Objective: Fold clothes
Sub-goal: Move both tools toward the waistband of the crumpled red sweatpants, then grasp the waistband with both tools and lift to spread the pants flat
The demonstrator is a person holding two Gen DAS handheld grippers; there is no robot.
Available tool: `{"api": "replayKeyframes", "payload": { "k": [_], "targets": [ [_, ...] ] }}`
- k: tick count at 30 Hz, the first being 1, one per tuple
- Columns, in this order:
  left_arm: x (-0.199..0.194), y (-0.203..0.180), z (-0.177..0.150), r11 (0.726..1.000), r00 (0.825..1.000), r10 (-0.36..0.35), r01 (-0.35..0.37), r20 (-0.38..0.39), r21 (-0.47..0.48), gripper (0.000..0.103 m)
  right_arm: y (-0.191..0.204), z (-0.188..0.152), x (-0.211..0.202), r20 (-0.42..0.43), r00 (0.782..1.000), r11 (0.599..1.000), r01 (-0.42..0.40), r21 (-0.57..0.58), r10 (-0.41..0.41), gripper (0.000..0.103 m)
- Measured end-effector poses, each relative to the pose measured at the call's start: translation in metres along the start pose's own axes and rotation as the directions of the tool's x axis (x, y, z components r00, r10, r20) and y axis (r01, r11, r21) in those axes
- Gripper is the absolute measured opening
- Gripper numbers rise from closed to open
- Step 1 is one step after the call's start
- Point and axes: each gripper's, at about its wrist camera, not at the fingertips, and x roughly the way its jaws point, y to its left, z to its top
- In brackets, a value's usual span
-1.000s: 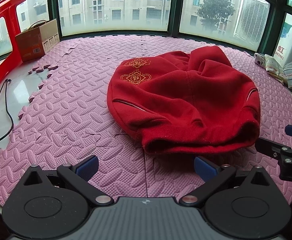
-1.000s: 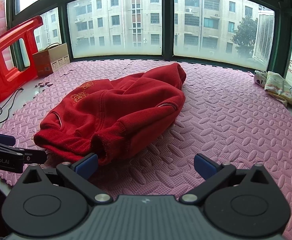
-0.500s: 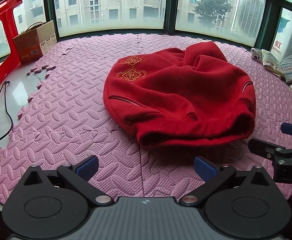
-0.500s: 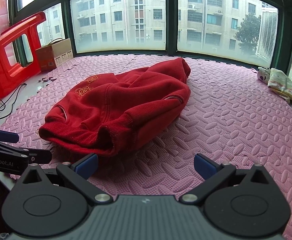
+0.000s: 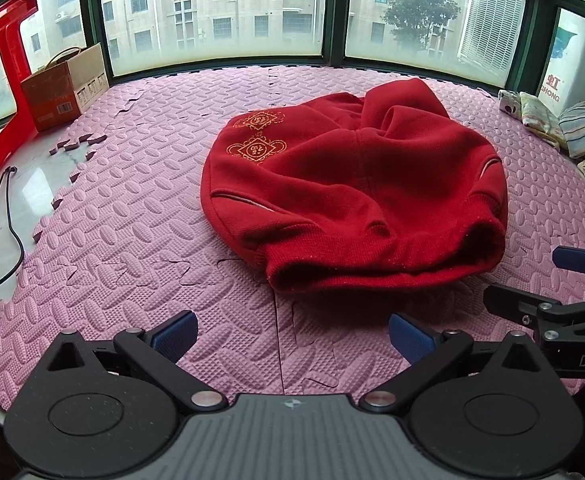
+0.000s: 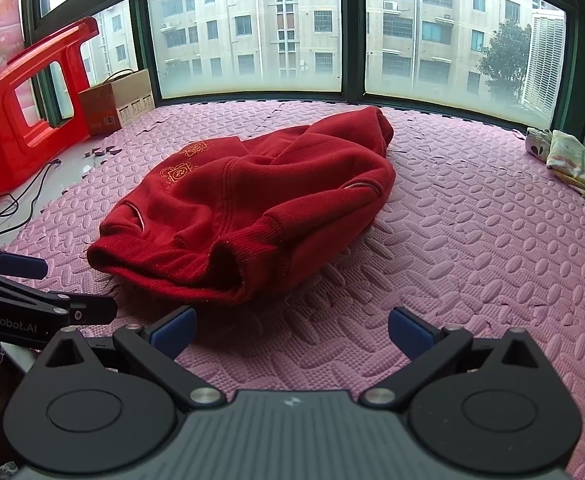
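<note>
A red hooded sweatshirt [image 5: 356, 196] with gold embroidery lies bunched in a heap on the pink foam mat [image 5: 140, 216]; its ribbed hem faces me. My left gripper [image 5: 292, 338] hovers open just in front of the hem, nothing between its blue pads. In the right wrist view the same sweatshirt [image 6: 252, 204] lies ahead and to the left, and my right gripper [image 6: 290, 332] is open and empty, near the hem's right corner. Each gripper shows at the edge of the other's view: the right gripper [image 5: 548, 284], the left gripper [image 6: 56, 284].
A red plastic stool [image 6: 24, 108] and a cardboard box [image 5: 66, 86] stand at the far left by the windows. Black cables [image 5: 4, 216] lie on the bare floor at the left. Other folded clothes [image 5: 572, 128] are piled at the right mat edge.
Both grippers have drawn back a little from the sweatshirt, so it looks slightly farther off. The sweatshirt has not moved and both grippers remain open.
</note>
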Motion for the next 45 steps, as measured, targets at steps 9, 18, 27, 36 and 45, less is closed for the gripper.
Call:
{"api": "replayKeyframes", "payload": {
  "k": [9,18,27,36,45],
  "targets": [
    [0.004,0.003,0.003,1.000,1.000,0.001,-0.001,-0.005,-0.008,0.103,0.002,0.006,0.005,-0.003,1.000,1.000,-0.014,-0.010,0.014,0.103],
    [0.005,0.008,0.013,1.000,1.000,0.005,-0.005,0.002,-0.017,0.103,0.005,0.016,0.010,0.003,1.000,0.999,-0.027,-0.025,0.027,0.102],
    [0.007,0.022,0.037,0.999,0.999,0.031,-0.030,0.028,-0.039,0.103,0.003,0.032,0.017,0.009,0.999,0.999,-0.047,-0.018,0.047,0.096],
    [0.024,0.033,0.064,0.997,0.997,0.069,-0.068,0.026,-0.040,0.103,-0.006,0.053,0.029,0.010,0.999,0.999,-0.049,0.009,0.049,0.093],
    [0.048,0.037,0.070,0.997,0.997,0.072,-0.073,-0.027,-0.032,0.103,-0.015,0.063,0.046,-0.025,0.999,0.998,-0.039,0.041,0.040,0.091]
  ]
}}
